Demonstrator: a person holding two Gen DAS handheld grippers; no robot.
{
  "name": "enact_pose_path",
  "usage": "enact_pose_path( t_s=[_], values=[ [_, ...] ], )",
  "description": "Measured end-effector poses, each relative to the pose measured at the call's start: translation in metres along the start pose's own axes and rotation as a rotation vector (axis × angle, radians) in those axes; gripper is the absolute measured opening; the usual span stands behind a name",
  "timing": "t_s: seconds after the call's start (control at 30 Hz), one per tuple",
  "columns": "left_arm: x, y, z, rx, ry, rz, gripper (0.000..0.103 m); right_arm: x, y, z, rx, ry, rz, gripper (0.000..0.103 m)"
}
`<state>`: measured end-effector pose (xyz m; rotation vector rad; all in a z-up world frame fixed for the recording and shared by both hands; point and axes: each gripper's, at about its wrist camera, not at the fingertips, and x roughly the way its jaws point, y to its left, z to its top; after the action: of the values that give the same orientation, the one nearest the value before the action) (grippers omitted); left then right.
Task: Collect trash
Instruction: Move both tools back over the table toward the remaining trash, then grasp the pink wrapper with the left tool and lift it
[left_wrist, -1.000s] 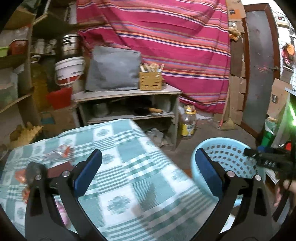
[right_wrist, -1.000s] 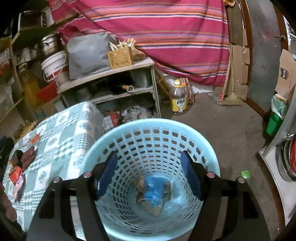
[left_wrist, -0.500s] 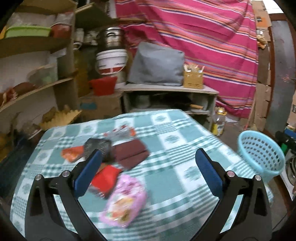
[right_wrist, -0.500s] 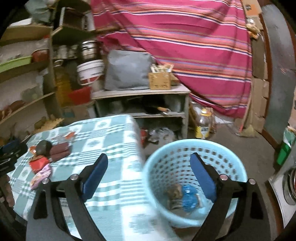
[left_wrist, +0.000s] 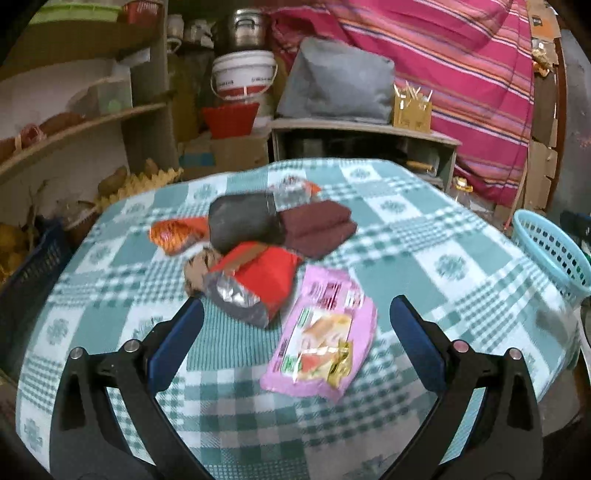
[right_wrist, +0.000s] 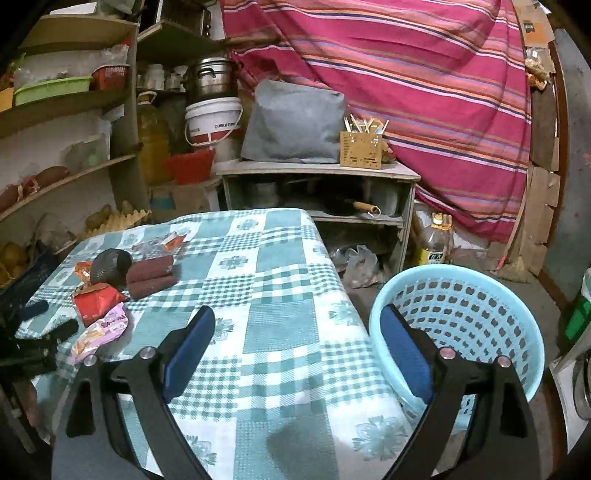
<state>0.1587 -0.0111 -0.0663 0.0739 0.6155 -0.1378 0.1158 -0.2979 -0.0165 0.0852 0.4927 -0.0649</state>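
Premises appear to be a domestic storeroom or pantry. Evidence: open wooden shelves (right_wrist: 70, 101) carrying tubs and pots, a white bucket (right_wrist: 212, 120), an oil jug (right_wrist: 153, 142), a striped cloth (right_wrist: 424, 92) screening the wall, and a bare floor (right_wrist: 476, 264).

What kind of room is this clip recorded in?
Most likely a cramped household storeroom or pantry-kitchen: wall shelves packed with containers, a steel pot stacked above a white bucket, and a striped cloth draped across the back wall.
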Motion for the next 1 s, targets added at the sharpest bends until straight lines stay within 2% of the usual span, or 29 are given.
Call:
enact_pose_path(
  t_s=[0.3, 0.37, 0.47, 0.6, 0.67, 0.73, 0.8, 0.87, 0.9, 1.0],
  values=[
    [0.014, -0.013, -0.007, 0.064, 0.048, -0.033, 0.097, 0.011, 0.004, 0.002, 0.031, 0.030, 0.005, 0.089],
    [0.018, -0.015, -0.007, 0.077, 0.066, -0.032, 0.094, 0.013, 0.006, 0.002, 0.032, 0.032, 0.006, 0.089],
    [0.027, -0.017, -0.007, 0.089, 0.112, -0.056, 0.082, 0.015, 0.008, 0.002, 0.036, 0.037, 0.008, 0.089],
    [0.030, -0.016, -0.008, 0.086, 0.137, -0.075, 0.078, 0.017, 0.009, 0.003, 0.037, 0.040, 0.010, 0.089],
    [0.032, -0.017, -0.009, 0.095, 0.147, -0.091, 0.069, 0.017, 0.009, 0.003, 0.037, 0.039, 0.010, 0.089],
    [0.036, -0.019, -0.011, 0.107, 0.176, -0.106, 0.054, 0.018, 0.010, 0.003, 0.038, 0.040, 0.010, 0.089],
    [0.036, -0.018, -0.011, 0.107, 0.182, -0.109, 0.050, 0.019, 0.013, 0.003, 0.039, 0.042, 0.012, 0.089],
    [0.035, -0.018, -0.011, 0.107, 0.178, -0.121, 0.041, 0.019, 0.013, 0.003, 0.037, 0.042, 0.011, 0.089],
    [0.035, -0.018, -0.011, 0.109, 0.179, -0.123, 0.033, 0.020, 0.015, 0.003, 0.035, 0.042, 0.012, 0.089],
    [0.031, -0.018, -0.011, 0.122, 0.147, -0.112, 0.026, 0.020, 0.021, 0.003, 0.030, 0.040, 0.017, 0.089]
  ],
)
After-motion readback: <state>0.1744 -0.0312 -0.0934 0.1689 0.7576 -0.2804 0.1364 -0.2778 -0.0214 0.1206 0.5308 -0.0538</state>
